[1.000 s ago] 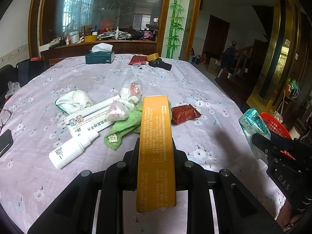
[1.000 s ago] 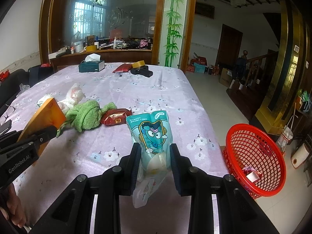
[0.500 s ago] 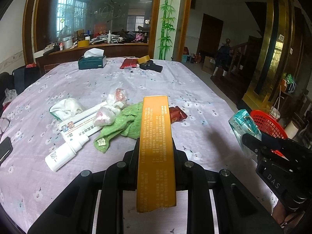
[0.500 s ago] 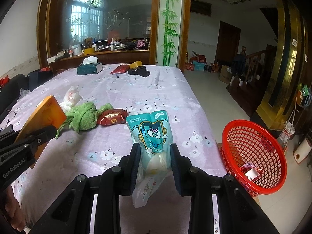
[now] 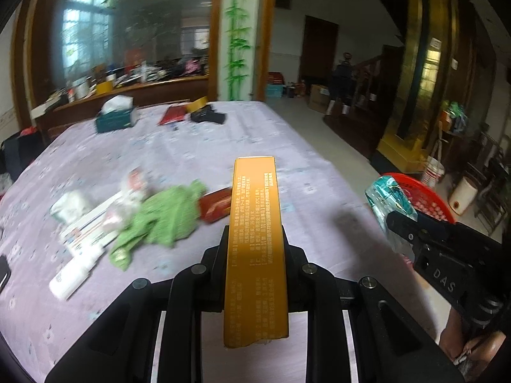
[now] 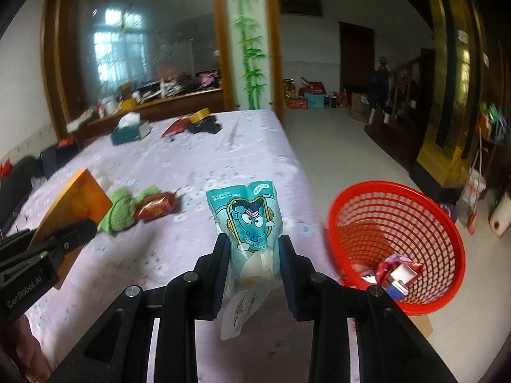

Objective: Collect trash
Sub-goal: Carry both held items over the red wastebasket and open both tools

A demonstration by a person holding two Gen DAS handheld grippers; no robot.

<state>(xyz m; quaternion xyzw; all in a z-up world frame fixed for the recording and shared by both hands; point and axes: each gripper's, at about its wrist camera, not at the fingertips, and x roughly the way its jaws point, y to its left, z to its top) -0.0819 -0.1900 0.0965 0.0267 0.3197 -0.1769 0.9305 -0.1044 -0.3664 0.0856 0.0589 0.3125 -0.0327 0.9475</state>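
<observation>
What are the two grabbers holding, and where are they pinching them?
The left gripper pinches the orange box by its long sides, near the middle. The right gripper pinches the teal snack bag across its lower half.

A table [image 5: 179,146] under a lilac flowered cloth bears a green rag [image 5: 166,214], red packet [image 5: 215,206], white bottle [image 5: 72,274], long white box [image 5: 89,226], crumpled wrappers [image 5: 72,204], and farther back a tissue box [image 5: 115,116], red pouch [image 5: 172,115] and black case [image 5: 207,116]
</observation>
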